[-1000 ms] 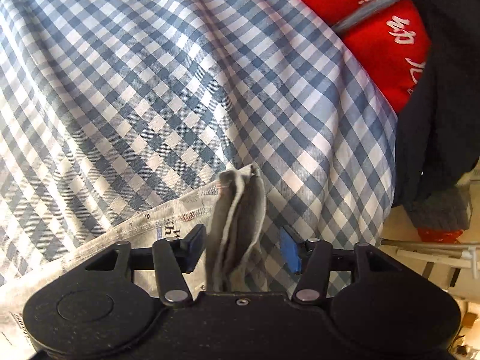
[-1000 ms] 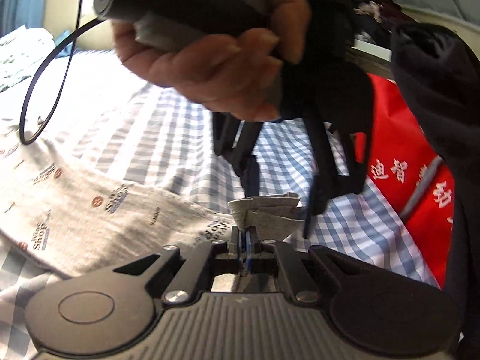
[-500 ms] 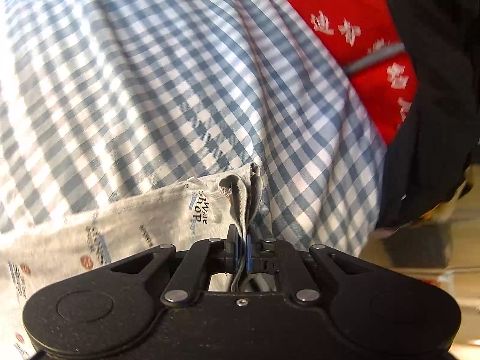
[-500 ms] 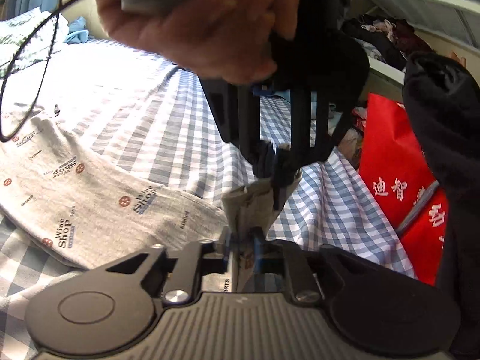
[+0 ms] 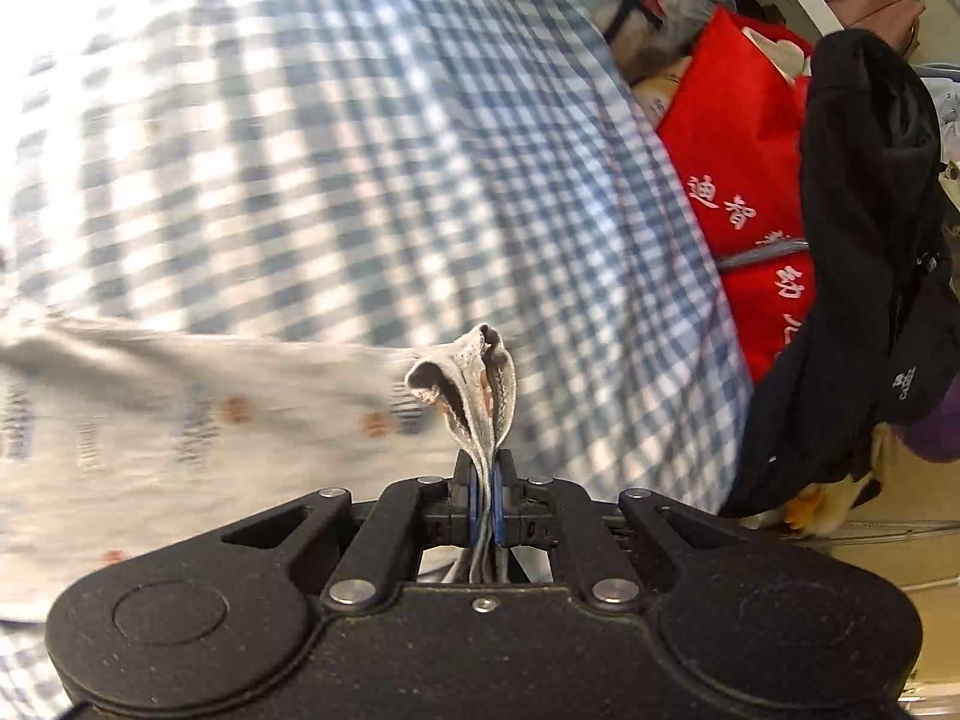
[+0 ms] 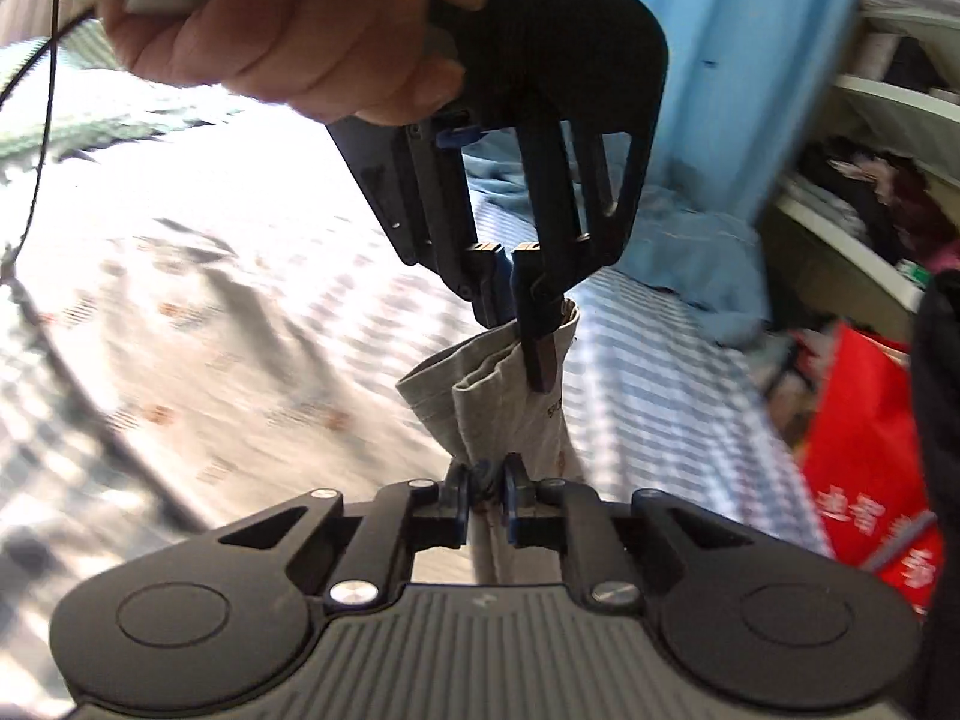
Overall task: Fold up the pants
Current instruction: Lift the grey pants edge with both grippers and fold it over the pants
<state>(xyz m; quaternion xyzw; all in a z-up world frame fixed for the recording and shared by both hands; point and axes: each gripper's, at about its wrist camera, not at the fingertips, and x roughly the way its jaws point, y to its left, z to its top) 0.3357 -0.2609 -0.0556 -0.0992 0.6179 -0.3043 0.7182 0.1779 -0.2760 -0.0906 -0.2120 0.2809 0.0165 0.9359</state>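
The grey printed pants (image 5: 198,414) lie across the blue-and-white checked bed, blurred by motion. My left gripper (image 5: 485,495) is shut on the pants' hem (image 5: 480,384), which bunches up above the jaws. My right gripper (image 6: 485,495) is shut on the same hem end (image 6: 498,402). In the right wrist view the left gripper (image 6: 510,324), held by a hand, pinches the upper corner of that hem, which hangs lifted above the bed. The rest of the pants (image 6: 198,324) trails left on the bed.
The checked bed sheet (image 5: 360,150) fills most of the view. A red bag with white characters (image 5: 744,204) and a hanging black garment (image 5: 864,240) stand past the bed's right edge. Light blue fabric (image 6: 690,240) and shelves with clutter (image 6: 870,210) lie beyond.
My left gripper has shut on the hem, which it was open around a second ago. Both grippers have lifted the hem end up off the bed.
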